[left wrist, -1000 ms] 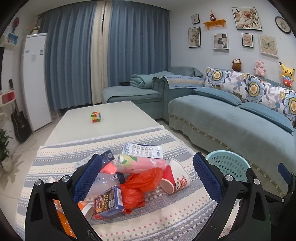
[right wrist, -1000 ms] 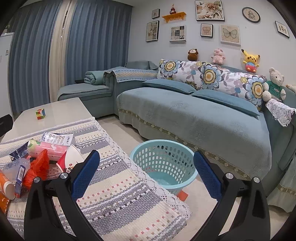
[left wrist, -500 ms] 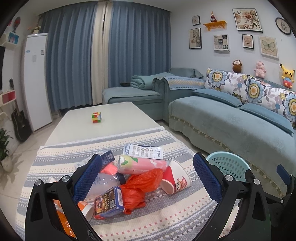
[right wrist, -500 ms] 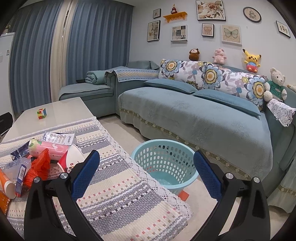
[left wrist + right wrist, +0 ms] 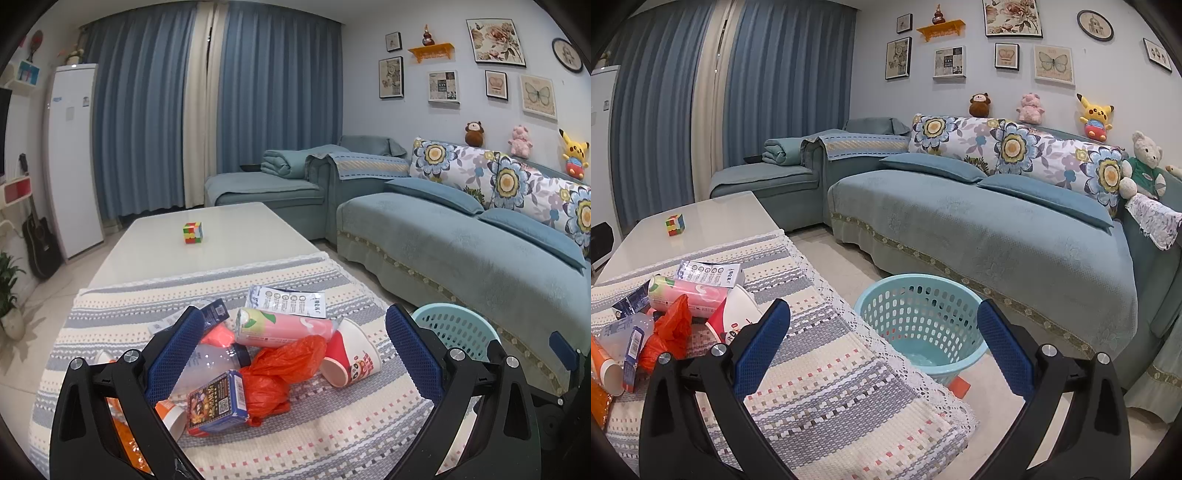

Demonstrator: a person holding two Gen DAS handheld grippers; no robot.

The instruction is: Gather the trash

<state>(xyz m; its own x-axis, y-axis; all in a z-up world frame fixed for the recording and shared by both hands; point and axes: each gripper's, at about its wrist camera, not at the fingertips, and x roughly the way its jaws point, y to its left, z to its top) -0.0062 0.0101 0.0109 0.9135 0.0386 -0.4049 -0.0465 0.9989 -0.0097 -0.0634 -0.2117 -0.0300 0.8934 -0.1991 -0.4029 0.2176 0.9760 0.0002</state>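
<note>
- Left wrist view: the left gripper [image 5: 293, 350] hangs over a heap of trash on the striped cloth [image 5: 325, 439], jaws spread wide and holding nothing.
- Against the picture from a second ago almost nothing has shifted; the heap sits in the same place between the pads, so by my reading no pick has begun.
- The heap: a pink can [image 5: 284, 326] lying on its side, a red paper cup [image 5: 351, 360] tipped over just right of it, an orange plastic bag [image 5: 280, 373] touching both, a clear bottle [image 5: 212, 367], a small printed box [image 5: 216, 402] nearest the camera, and a white packet [image 5: 286, 301] at the far edge.
- Right wrist view: the right gripper [image 5: 882, 350] is likewise spread and empty, looking past the table corner at the blue basket [image 5: 919, 325] on the floor beside the sofa [image 5: 997, 236]; this view has crept a little toward the basket.
- The basket looks empty, so the collecting is all ahead.
- The cube [image 5: 192, 232] on the bare tabletop stands well apart from the heap.
</note>
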